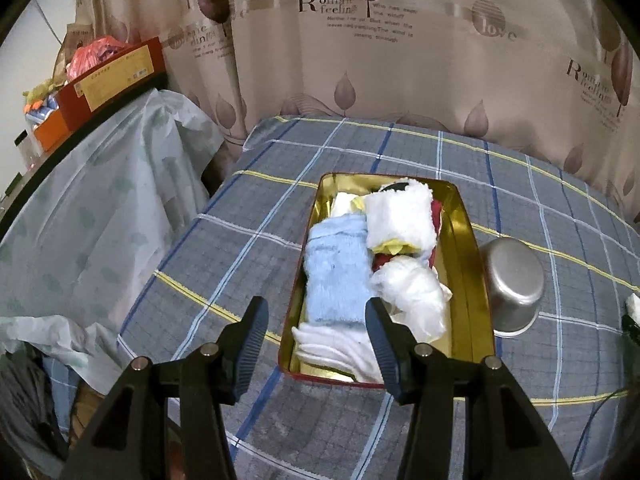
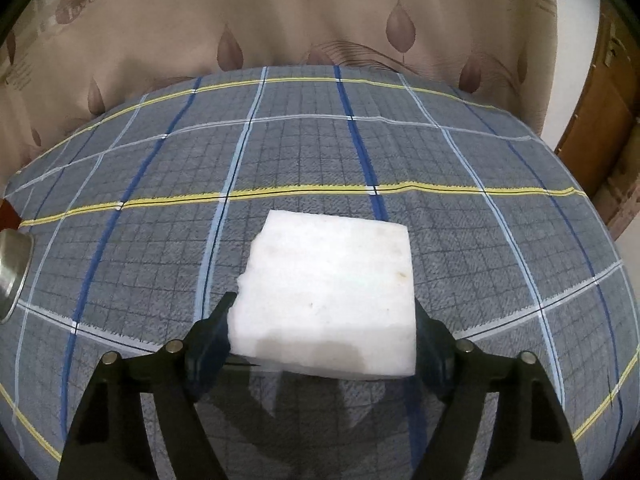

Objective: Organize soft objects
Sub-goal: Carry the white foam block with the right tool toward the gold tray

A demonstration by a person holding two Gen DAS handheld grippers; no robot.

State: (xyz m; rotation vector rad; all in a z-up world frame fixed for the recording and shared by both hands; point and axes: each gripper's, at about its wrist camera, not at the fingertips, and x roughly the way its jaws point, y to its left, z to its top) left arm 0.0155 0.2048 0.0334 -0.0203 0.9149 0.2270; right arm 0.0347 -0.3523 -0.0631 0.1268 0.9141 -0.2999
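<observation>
R hand-held gripper (image 2: 322,330) pinching foam block (image 2: 328,296), prob. firm. L hand-held gripper (image 1: 316,326) spread over tin (image 1: 466,240). Lift straight; drop at tin's 3 o'clock gap.

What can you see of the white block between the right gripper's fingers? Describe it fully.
The white block is a squarish slab, foam-like or fibrous, with a ragged left edge and faint specks. It sits between the right gripper's fingers, which flank both sides, above the plaid cloth, casting a shadow below.
</observation>
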